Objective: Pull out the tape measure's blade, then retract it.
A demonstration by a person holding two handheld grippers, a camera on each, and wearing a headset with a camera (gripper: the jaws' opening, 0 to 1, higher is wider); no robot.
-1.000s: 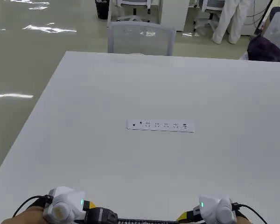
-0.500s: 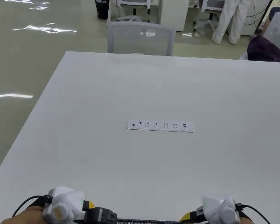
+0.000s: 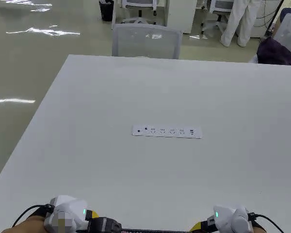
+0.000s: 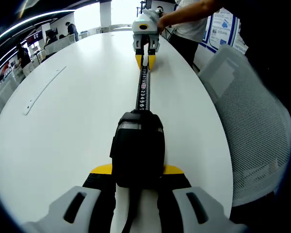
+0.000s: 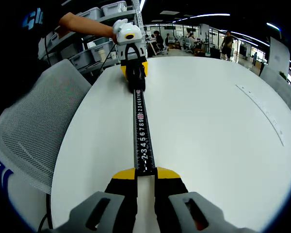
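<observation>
Left gripper [image 4: 136, 171]: my jaws were clamped on the case [image 4: 137, 143].
Right gripper [image 5: 145, 175]: my jaws pinched the blade [image 5: 141, 126] end.
Blade: stretched straight between both, over the surface [image 5: 213, 126].

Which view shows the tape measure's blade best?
The right gripper view: the blade runs full length with readable numbers. The left gripper view has it partly behind the case; the head view catches a bottom-edge sliver.
</observation>
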